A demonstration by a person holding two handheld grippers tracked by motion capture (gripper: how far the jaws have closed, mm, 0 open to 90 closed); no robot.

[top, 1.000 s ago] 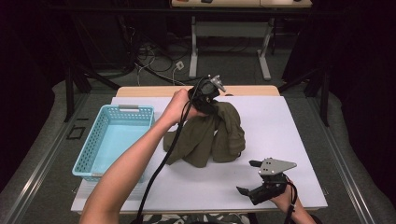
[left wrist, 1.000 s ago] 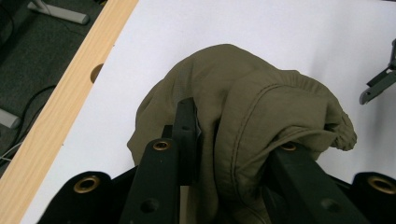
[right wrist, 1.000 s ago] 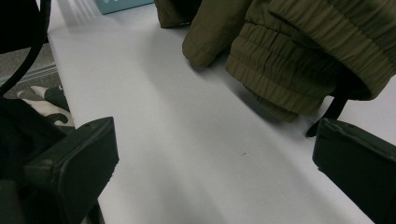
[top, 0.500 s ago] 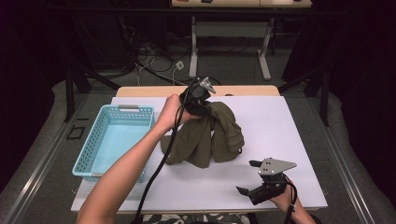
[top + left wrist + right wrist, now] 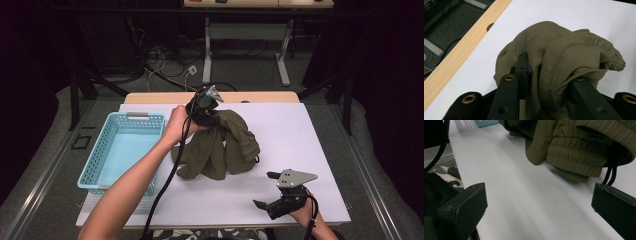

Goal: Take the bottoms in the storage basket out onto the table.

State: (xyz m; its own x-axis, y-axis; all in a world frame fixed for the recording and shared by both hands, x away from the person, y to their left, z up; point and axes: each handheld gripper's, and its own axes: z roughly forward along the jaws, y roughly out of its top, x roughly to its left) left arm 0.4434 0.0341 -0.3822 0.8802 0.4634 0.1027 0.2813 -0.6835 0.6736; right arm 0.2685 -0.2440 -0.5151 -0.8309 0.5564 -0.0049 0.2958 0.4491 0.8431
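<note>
An olive-green garment [image 5: 220,147] lies bunched in the middle of the white table top [image 5: 300,130]. My left gripper [image 5: 205,107] is at the garment's far edge, shut on a gathered fold. In the left gripper view the garment [image 5: 564,50] wraps over both black jaws of the left gripper [image 5: 550,70], and the cloth hides the right jaw's tip. My right gripper [image 5: 265,190] rests open near the front right of the table, apart from the cloth. In the right gripper view the right gripper [image 5: 539,202] has bare table between its jaws, and the garment's elastic cuff and black drawstring [image 5: 574,152] lie just ahead.
A light blue plastic basket [image 5: 135,118] stands at the table's left side, and its corner [image 5: 486,123] shows far off in the right gripper view. A wooden table edge [image 5: 260,96] runs along the back. Cables and desk legs sit on the floor beyond.
My left gripper has moved left and slightly down, dragging the garment's top edge with it, so the cloth has shifted left. The right gripper has stayed put.
</note>
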